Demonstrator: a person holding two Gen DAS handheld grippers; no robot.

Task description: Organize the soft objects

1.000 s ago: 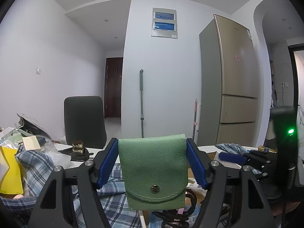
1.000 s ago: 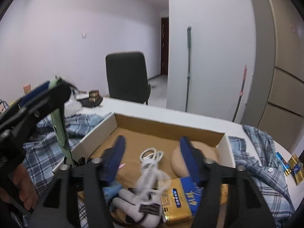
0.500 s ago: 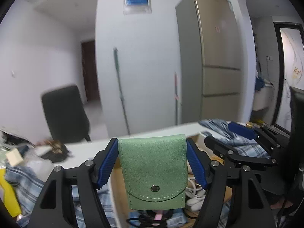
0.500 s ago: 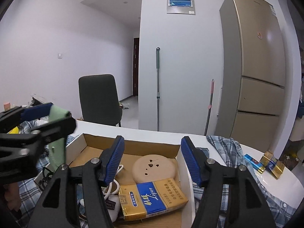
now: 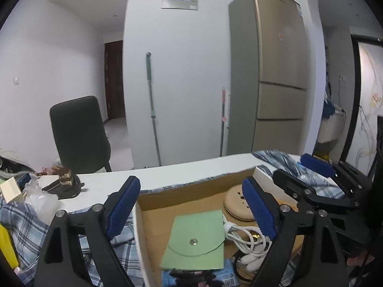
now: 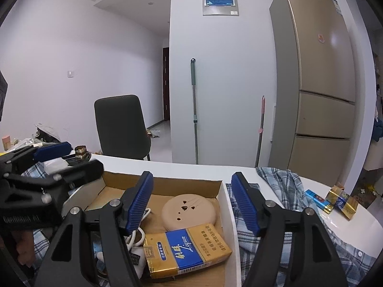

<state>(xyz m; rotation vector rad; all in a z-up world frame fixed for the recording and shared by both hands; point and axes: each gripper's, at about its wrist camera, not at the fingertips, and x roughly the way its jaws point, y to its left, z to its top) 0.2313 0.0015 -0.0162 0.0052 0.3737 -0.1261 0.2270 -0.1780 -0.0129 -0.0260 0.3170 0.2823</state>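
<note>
The green pouch [image 5: 195, 240] is seen lying flat in the cardboard box [image 5: 191, 189], free of both blue pads, beside a white cable [image 5: 244, 236] and a round tan disc [image 5: 235, 203]. The left hand-held gripper [image 5: 191, 205] is held above the box with its jaws opening and nothing gripped. The right hand-held gripper [image 6: 192, 203] is poised over the same box, jaws opening and empty, above a gold-and-blue carton [image 6: 189, 246]. The box rests on a white surface [image 5: 153, 177] among plaid cloth [image 6: 282, 186].
</note>
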